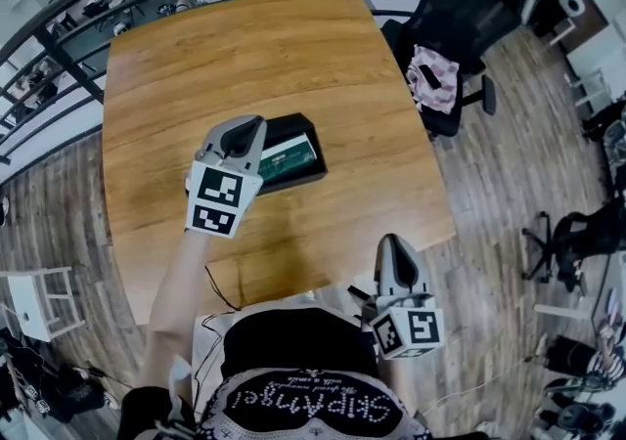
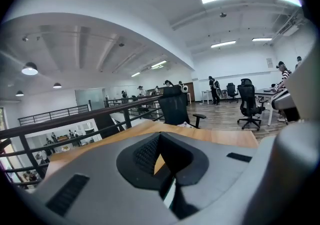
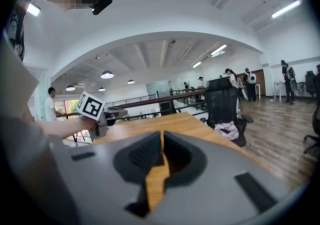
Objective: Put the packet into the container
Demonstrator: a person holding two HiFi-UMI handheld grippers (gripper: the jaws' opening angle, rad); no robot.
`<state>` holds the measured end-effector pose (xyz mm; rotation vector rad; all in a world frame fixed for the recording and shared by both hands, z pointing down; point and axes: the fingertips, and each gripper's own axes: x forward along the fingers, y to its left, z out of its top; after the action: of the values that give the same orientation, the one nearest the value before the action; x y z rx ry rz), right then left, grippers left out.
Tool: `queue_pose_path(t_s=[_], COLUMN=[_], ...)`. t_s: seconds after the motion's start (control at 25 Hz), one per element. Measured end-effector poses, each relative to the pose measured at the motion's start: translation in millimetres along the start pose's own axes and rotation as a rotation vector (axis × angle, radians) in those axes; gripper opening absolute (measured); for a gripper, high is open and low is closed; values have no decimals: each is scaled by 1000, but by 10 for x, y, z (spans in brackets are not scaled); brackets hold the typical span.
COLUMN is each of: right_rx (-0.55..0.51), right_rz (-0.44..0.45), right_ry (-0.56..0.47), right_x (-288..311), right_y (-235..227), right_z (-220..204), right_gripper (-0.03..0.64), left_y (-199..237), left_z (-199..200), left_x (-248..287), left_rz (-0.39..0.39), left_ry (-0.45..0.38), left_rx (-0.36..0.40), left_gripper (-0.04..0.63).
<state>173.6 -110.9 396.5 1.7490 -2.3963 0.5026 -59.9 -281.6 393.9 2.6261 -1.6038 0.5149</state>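
Green packet point(image 1: 290, 156) already lies in the black container point(image 1: 303, 179) at the middle of the table point(image 1: 245, 47), both tongs clenched on nothing, so the likely risk is the left gripper point(image 1: 251, 129), hanging over the container's left end, dipping and knocking it askew, while the right gripper point(image 1: 392, 244) waits by the near edge.

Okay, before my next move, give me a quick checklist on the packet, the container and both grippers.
1. Green flat packet lies inside the black rectangular container: ok.
2. Left gripper shut, nothing between its jaws: ok.
3. Right gripper shut and empty, at the near table edge: ok.
4. Container sits well inside the edges of the wooden table: ok.
5. Whole packet below the container rim: cannot tell, as the left gripper covers part of it.
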Motion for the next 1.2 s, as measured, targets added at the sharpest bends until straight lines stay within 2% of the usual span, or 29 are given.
queue_pose_path(t_s=[0.64, 0.72, 0.88, 1.2], right_rx=[-34, -41, -52, -77], right_rz=[94, 107, 141, 191], right_ry=[-69, -71, -88, -120], right_x=[70, 64, 57, 31], right_y=[52, 47, 59, 72], right_z=[283, 302, 375, 514], right_gripper=[41, 41, 41, 41], left_y=[188, 162, 137, 60], left_z=[923, 984, 1079, 1023], left_x=[-1047, -1192, -1480, -1958], left_rz=[221, 249, 308, 425], left_ry=[-316, -343, -395, -426], left_rx=[-82, -105, -84, -101], left_gripper=[26, 26, 27, 26])
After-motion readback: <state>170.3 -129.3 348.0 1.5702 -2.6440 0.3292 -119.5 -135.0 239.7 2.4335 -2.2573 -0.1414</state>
